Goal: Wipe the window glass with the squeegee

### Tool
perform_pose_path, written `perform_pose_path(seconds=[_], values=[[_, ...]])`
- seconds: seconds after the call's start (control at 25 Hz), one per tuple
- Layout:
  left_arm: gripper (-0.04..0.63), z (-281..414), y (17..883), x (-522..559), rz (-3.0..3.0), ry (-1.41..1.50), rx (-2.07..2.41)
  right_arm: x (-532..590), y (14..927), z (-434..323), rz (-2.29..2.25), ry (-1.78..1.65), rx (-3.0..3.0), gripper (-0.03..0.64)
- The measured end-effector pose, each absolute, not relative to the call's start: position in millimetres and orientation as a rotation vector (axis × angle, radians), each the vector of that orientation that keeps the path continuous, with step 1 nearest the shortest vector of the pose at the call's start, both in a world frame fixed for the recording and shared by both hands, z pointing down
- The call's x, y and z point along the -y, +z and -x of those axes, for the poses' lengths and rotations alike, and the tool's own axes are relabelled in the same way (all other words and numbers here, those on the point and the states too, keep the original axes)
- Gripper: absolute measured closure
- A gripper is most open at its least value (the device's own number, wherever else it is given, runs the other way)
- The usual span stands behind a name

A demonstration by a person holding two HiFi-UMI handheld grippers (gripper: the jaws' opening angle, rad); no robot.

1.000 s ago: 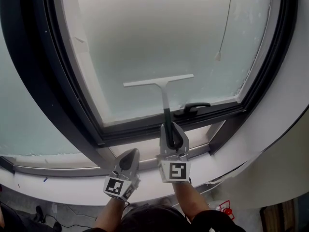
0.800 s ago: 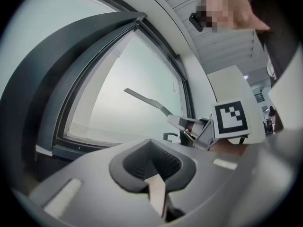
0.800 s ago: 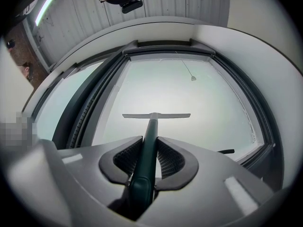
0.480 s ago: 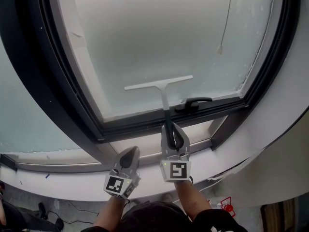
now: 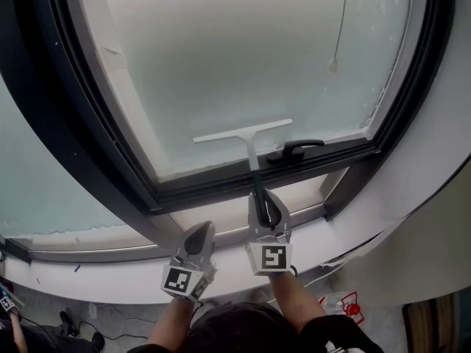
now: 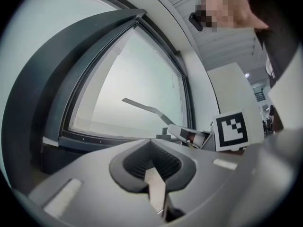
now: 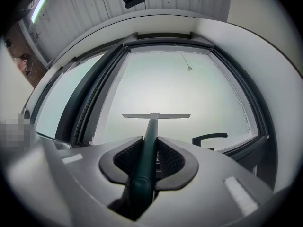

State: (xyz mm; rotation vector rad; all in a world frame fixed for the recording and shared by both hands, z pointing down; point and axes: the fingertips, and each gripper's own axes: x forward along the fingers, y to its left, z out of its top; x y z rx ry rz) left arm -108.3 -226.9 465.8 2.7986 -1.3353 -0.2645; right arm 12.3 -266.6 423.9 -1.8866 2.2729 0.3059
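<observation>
A squeegee with a pale blade [image 5: 243,132] lies flat against the frosted window glass [image 5: 243,50], low down near the bottom frame. Its dark green handle [image 5: 255,176] runs down into my right gripper [image 5: 263,196], which is shut on it. In the right gripper view the handle [image 7: 148,148] sits clamped between the ribbed pads of the right gripper [image 7: 149,141], with the blade [image 7: 156,116] level ahead. My left gripper [image 5: 200,232] hangs below and left of the frame, shut and holding nothing. The left gripper [image 6: 152,145] view shows the blade [image 6: 141,105] from the side.
A black window handle [image 5: 296,150] sits on the bottom frame just right of the blade. A thin pull cord [image 5: 334,66] hangs over the glass at upper right. The dark window frame [image 5: 96,134] surrounds the pane, above a white sill [image 5: 110,282]. Below lies floor with cables.
The squeegee blade has slid down the glass toward the bottom frame and the window handle. The left gripper has stayed beside the right arm.
</observation>
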Motion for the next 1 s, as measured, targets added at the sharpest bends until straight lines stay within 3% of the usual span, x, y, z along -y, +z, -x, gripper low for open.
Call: perform_pose_path(seconds=[1.0], values=[[0.597, 101, 468, 230, -2.827, -0.252, 1.316, 255, 437, -27, 1.916, 0.314, -2.247, 0.52]])
